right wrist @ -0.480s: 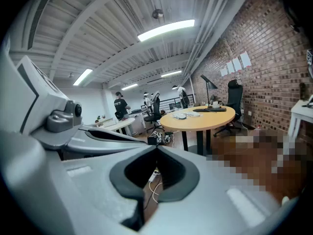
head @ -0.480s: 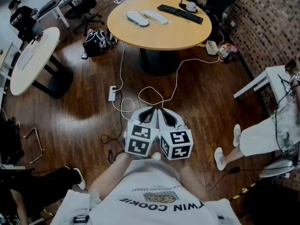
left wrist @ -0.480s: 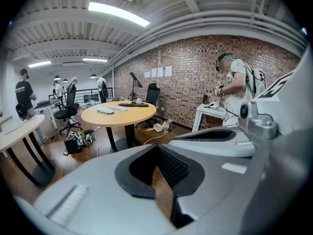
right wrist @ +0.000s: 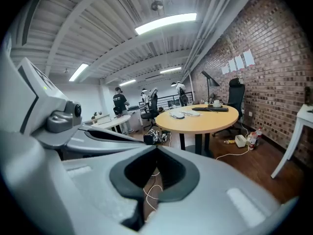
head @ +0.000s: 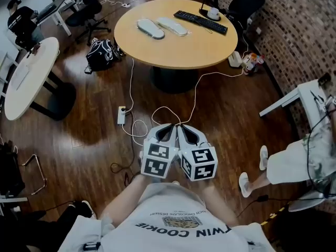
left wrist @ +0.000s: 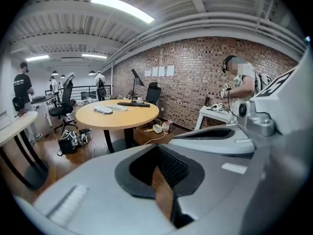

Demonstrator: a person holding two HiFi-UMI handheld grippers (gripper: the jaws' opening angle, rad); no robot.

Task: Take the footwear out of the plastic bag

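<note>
Presently the task has not begun: left gripper (head: 166,128) and right gripper (head: 187,130) are both clenched on nothing, side by side close to the person's chest, well apart from the round bench (head: 184,49). Footwear (head: 151,29) lies on the bench's far side, two pale pieces side by side. Next move, by my judgement: approach the bench, then open the jaws. Whether a plastic bag wraps the footwear is too small to tell; the hands are hidden behind the grippers.

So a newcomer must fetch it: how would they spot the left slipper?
Start at the round wooden table. Two pale slippers lie side by side on its far left part. The left slipper is the one farther from the black keyboard.
</note>
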